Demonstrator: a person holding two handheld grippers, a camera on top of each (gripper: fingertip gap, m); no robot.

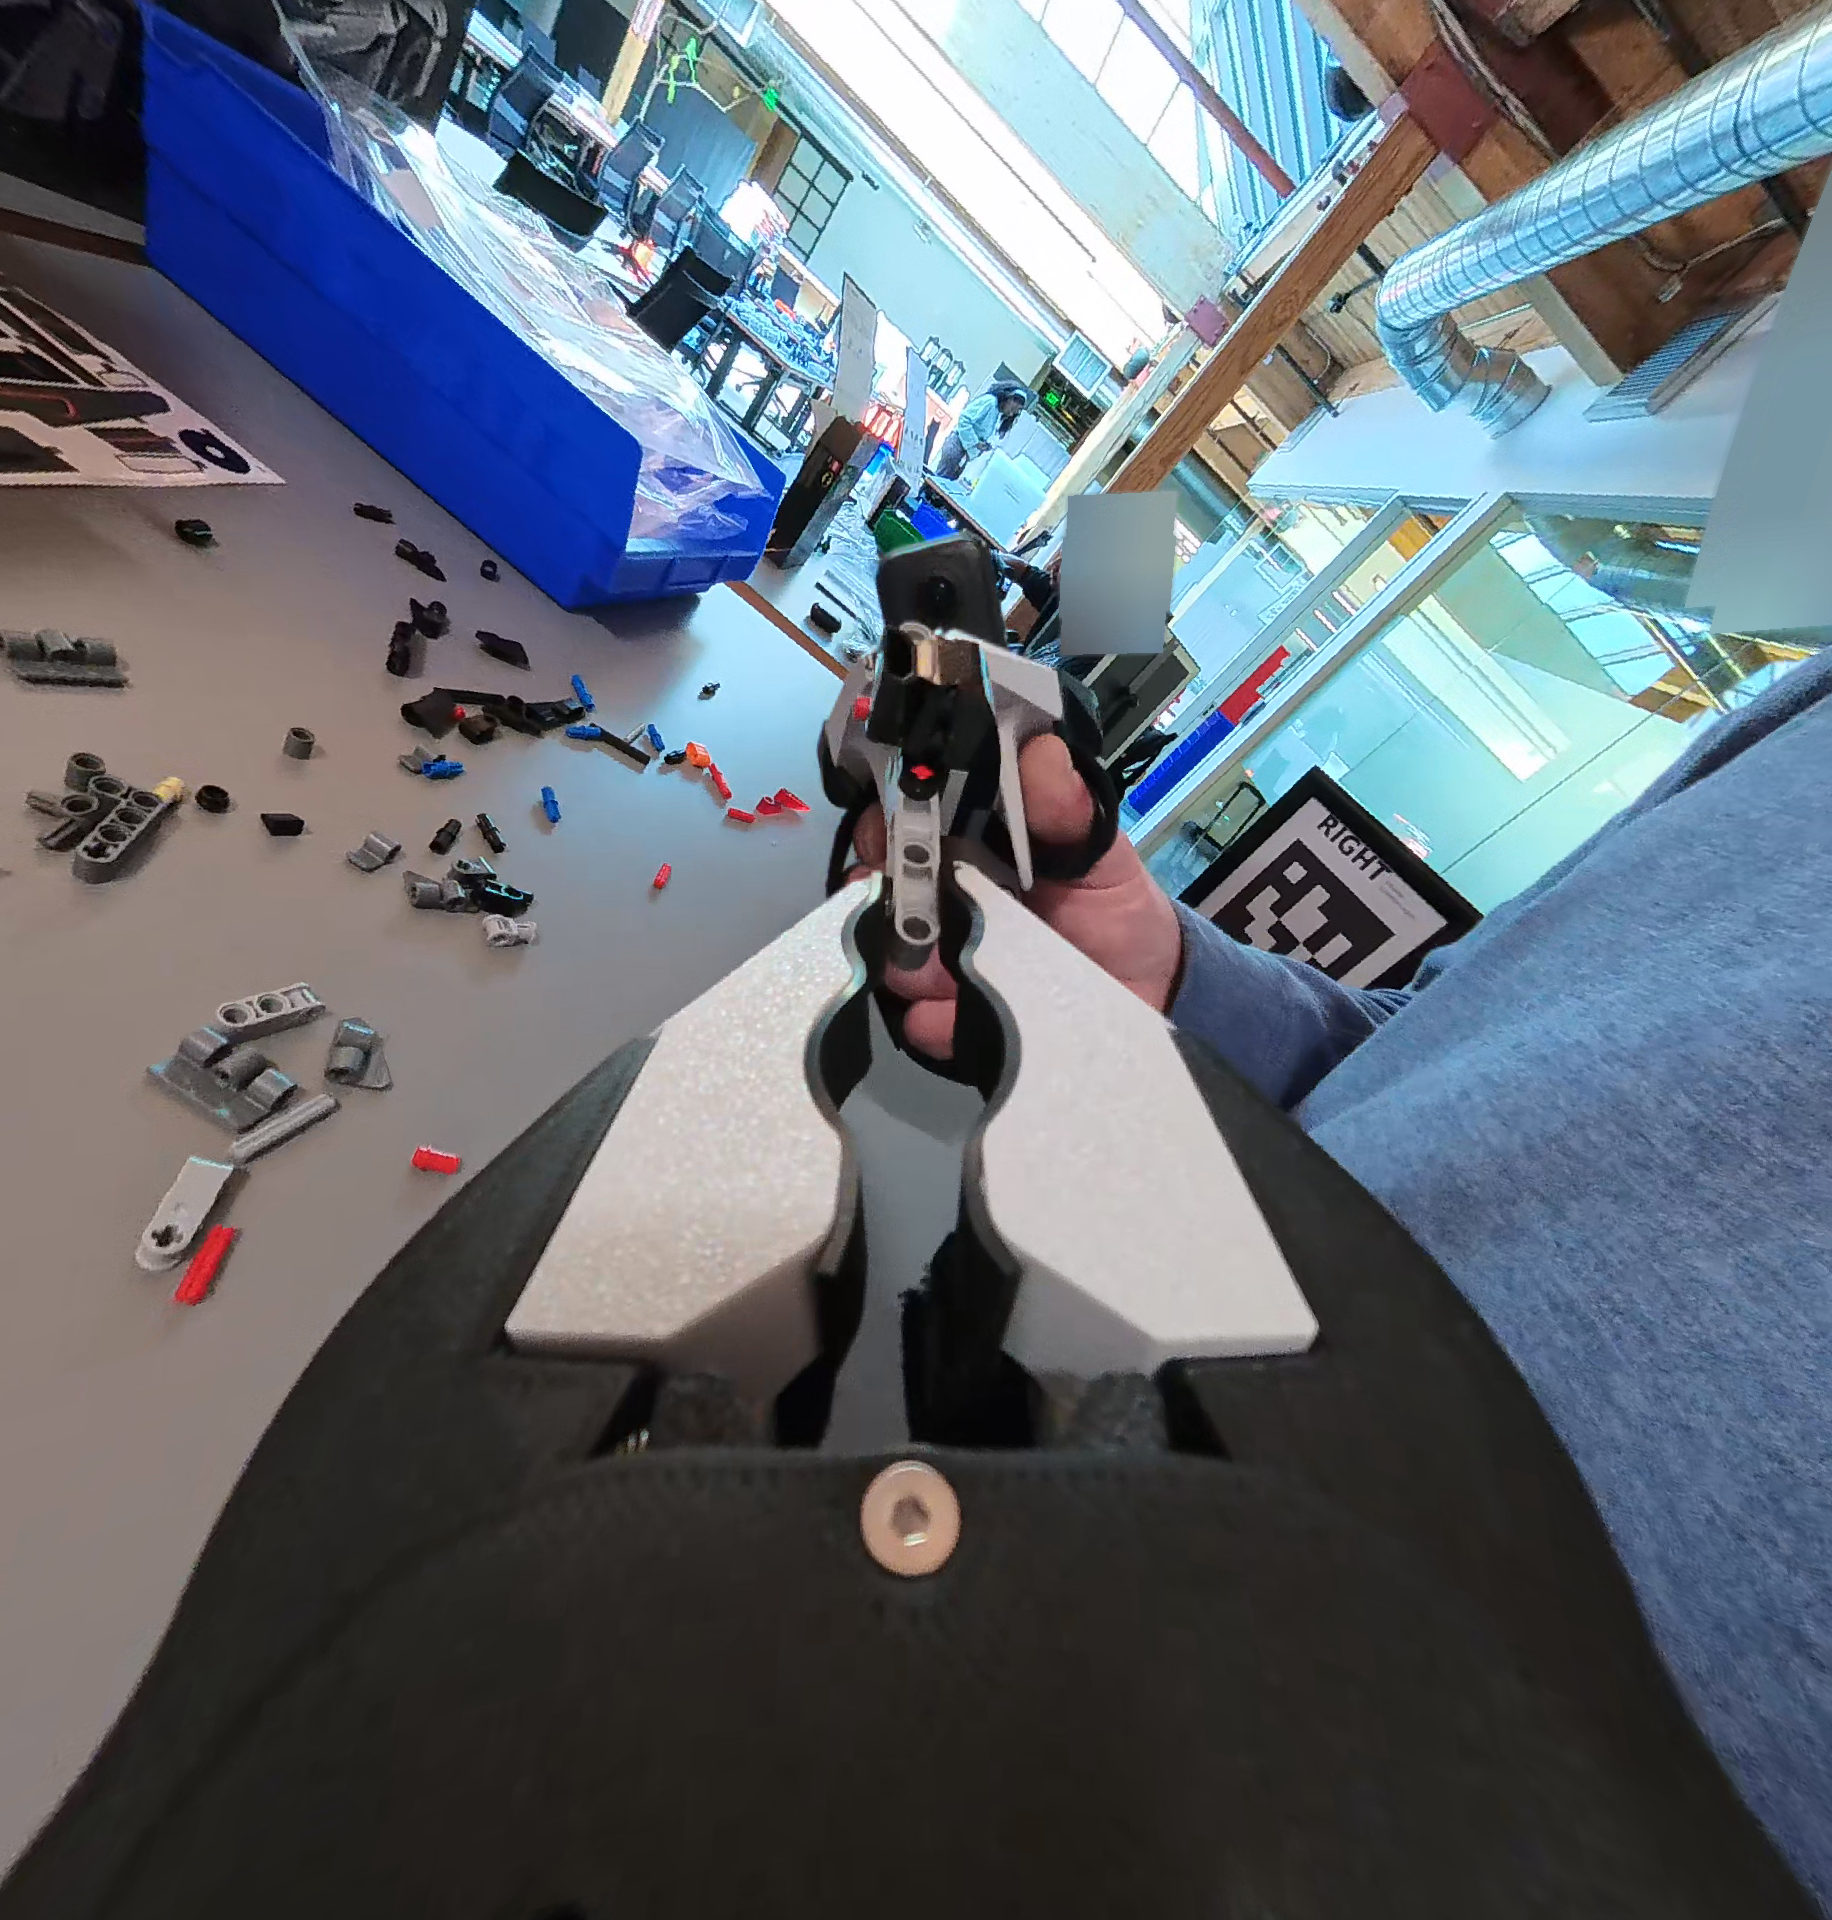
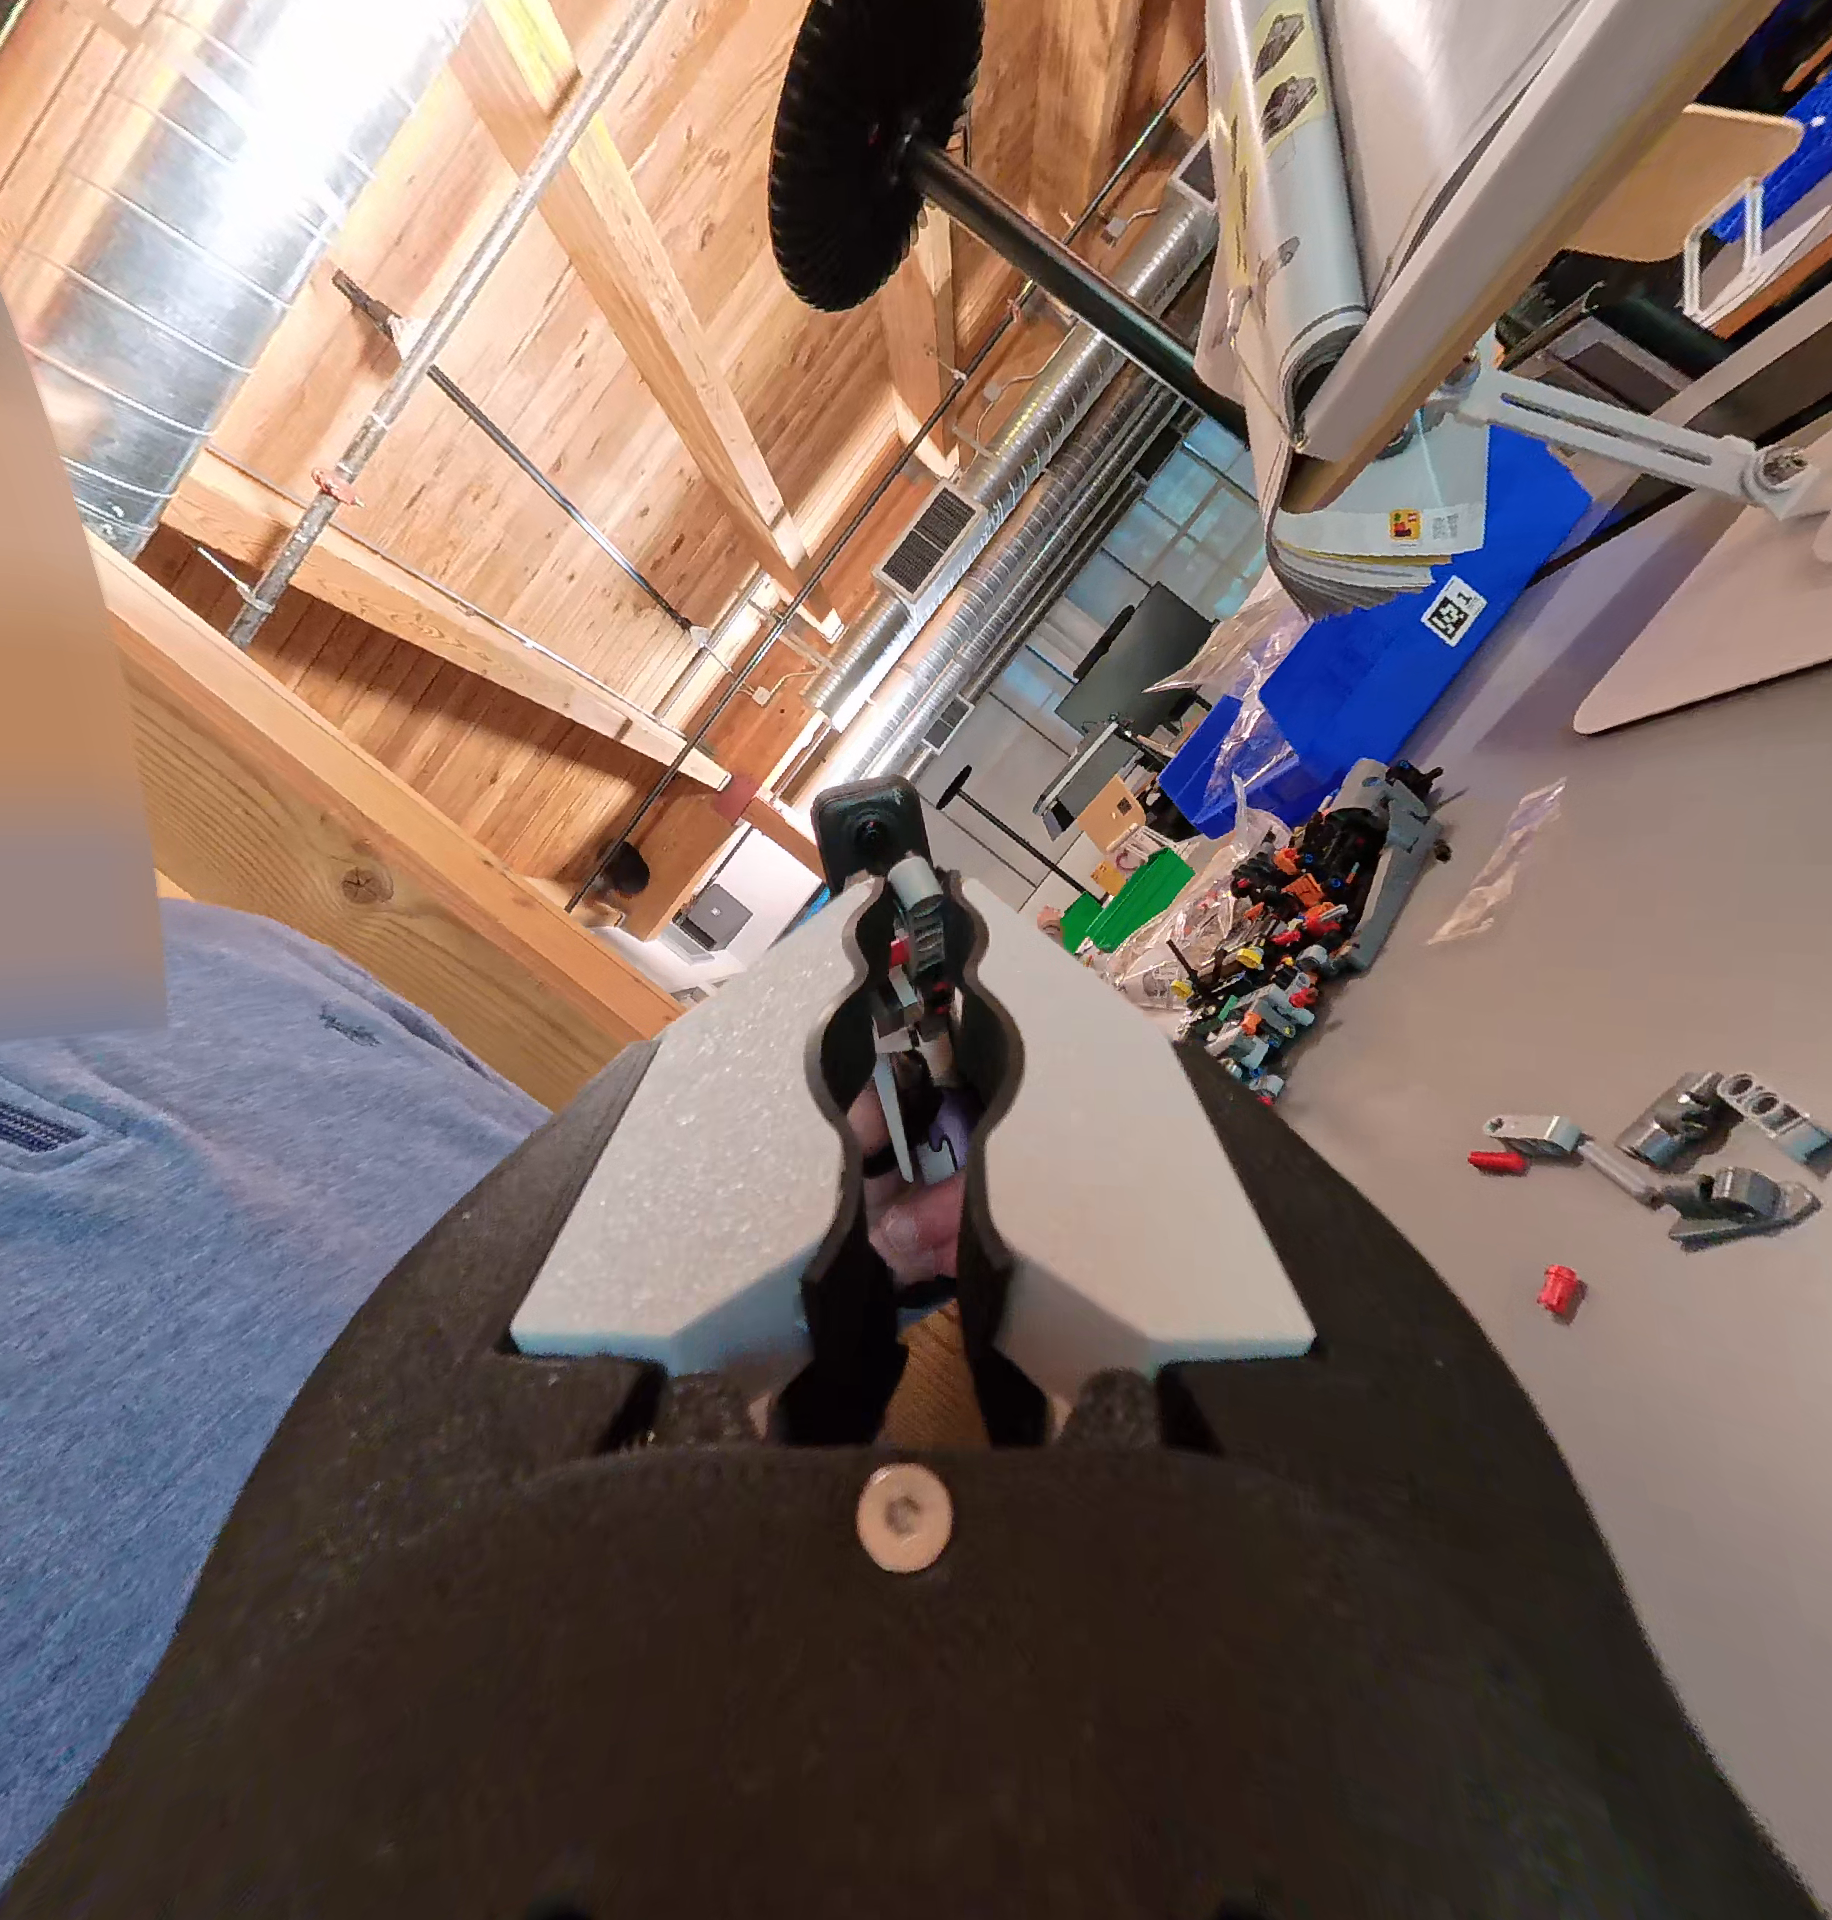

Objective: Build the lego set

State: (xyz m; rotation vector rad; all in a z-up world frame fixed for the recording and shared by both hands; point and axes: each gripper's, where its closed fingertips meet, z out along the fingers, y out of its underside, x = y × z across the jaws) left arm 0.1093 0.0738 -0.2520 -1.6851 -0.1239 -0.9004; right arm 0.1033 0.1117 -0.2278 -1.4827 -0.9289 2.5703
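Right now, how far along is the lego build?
Early to midway, it seems. Done: a partly built model lies by the blue bin. In hand: both grippers meet in the air, the left gripper shut on a light grey beam, the right gripper on a small subassembly. Left: many loose pieces lie on the table.

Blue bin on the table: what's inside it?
Crumpled clear plastic bags spill over the rim of the blue bin. Whatever lies beneath the bags is covered, so the pictures cannot show whether any pieces remain inside.
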